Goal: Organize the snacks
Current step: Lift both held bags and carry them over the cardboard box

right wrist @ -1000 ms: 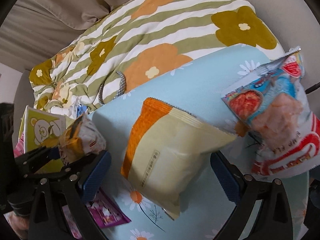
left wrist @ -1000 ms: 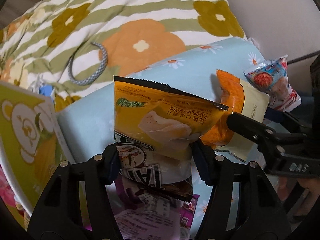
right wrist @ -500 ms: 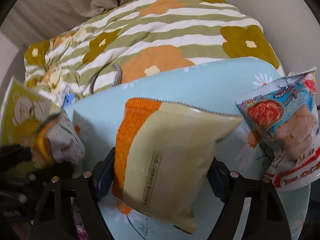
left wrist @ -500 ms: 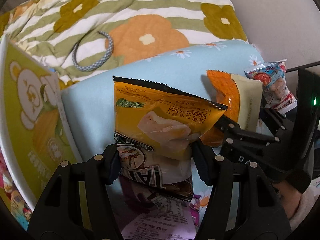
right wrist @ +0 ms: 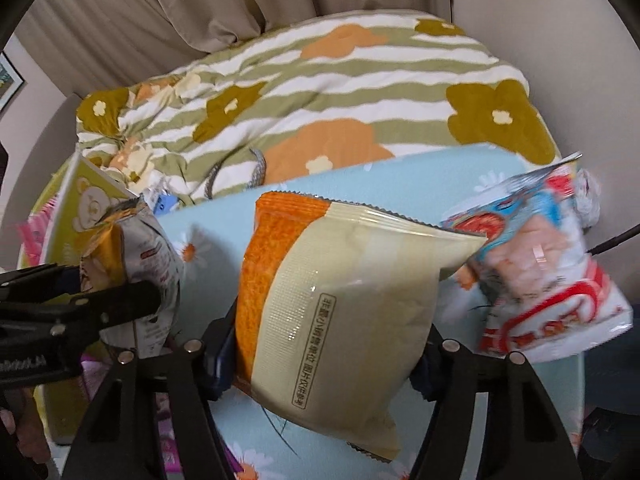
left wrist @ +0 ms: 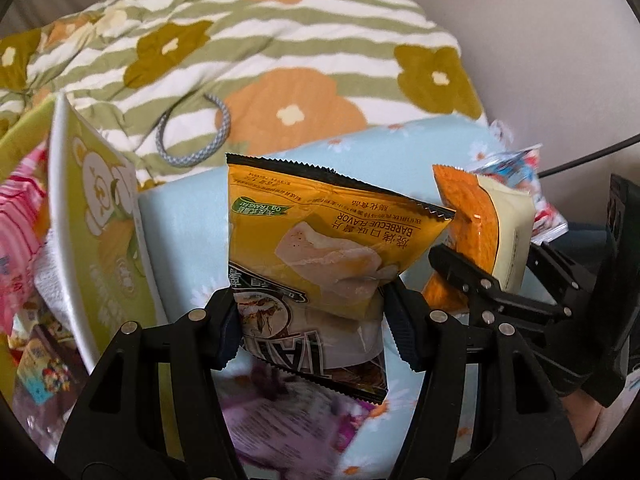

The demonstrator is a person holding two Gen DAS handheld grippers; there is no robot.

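Note:
My left gripper (left wrist: pixel 310 326) is shut on a yellow barbecue chip bag (left wrist: pixel 320 248) and holds it upright above the blue daisy-print cushion (left wrist: pixel 184 240). My right gripper (right wrist: pixel 324 356) is shut on a cream and orange snack bag (right wrist: pixel 340 288), lifted off the cushion (right wrist: pixel 404 180). That bag also shows in the left wrist view (left wrist: pixel 484 232), to the right of the chip bag. The chip bag shows in the right wrist view (right wrist: pixel 132 248) at the left. A red, white and blue snack bag (right wrist: pixel 552 272) lies on the cushion's right side.
A green box with a bear print (left wrist: pixel 100 232) stands open at the left, with pink packets (left wrist: pixel 16 232) beside it. A purple packet (left wrist: pixel 288 420) lies below the left gripper. A striped floral quilt (left wrist: pixel 260 60) with a grey braided cord (left wrist: pixel 196 152) lies behind.
My right gripper has closed on the cream and orange bag and lifted it. My left gripper, still holding the chip bag, has moved closer to the green box.

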